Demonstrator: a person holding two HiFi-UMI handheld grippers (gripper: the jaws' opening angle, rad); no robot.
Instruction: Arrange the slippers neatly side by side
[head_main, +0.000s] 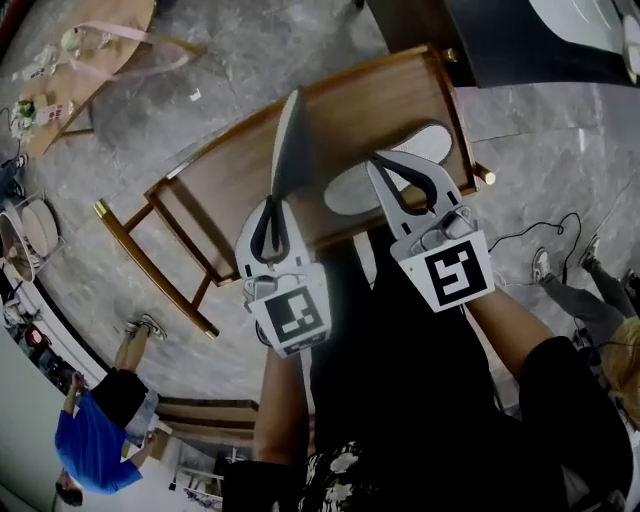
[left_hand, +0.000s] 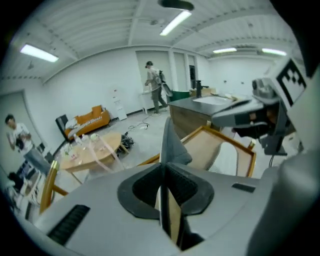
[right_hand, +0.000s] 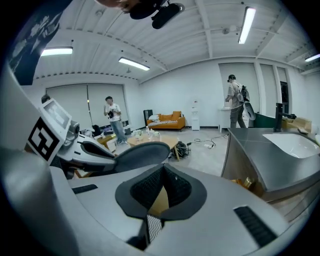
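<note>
Count two slippers and two grippers; locate the held slipper (head_main: 292, 145), pinched on edge in the nearly closed left gripper (head_main: 272, 215), long axis toward 12 o'clock, and the flat slipper (head_main: 345, 190) on the wooden table (head_main: 230, 190) at 2 o'clock from that claw, nearest the fully closed, empty right gripper (head_main: 383, 165).

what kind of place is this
Looks like an open office or lab space with a lounge and kitchenette corner: an orange sofa against the wall, a counter with a sink, and strip lights overhead.
</note>
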